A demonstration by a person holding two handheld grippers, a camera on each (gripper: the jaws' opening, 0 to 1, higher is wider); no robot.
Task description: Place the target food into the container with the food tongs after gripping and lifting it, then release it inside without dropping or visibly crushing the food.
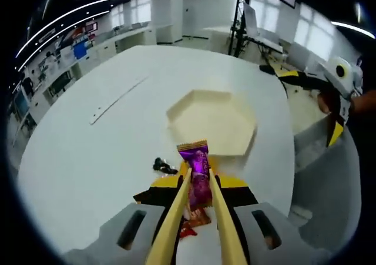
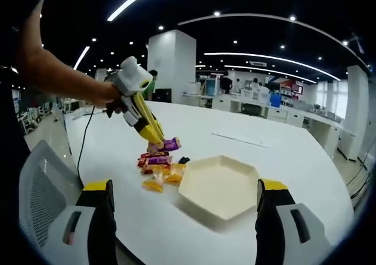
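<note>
Yellow food tongs (image 1: 174, 218) stick out from between the jaws of my left gripper (image 1: 197, 190), which is shut on them. Their tips pinch a purple snack packet (image 1: 198, 171), lifted just short of the near edge of the cream hexagonal container (image 1: 217, 124). In the right gripper view the left gripper (image 2: 144, 121), held by a hand, hangs the purple packet (image 2: 170, 144) above a pile of snack packets (image 2: 157, 171), left of the container (image 2: 217, 185). My right gripper (image 2: 185, 190) is open and holds nothing.
A small black object (image 1: 163, 167) lies beside the pile on the round white table (image 1: 88, 159). A thin white strip (image 1: 117, 100) lies farther out. Grey mesh chairs (image 2: 35, 183) stand at the table's edge. Desks and pillars fill the room behind.
</note>
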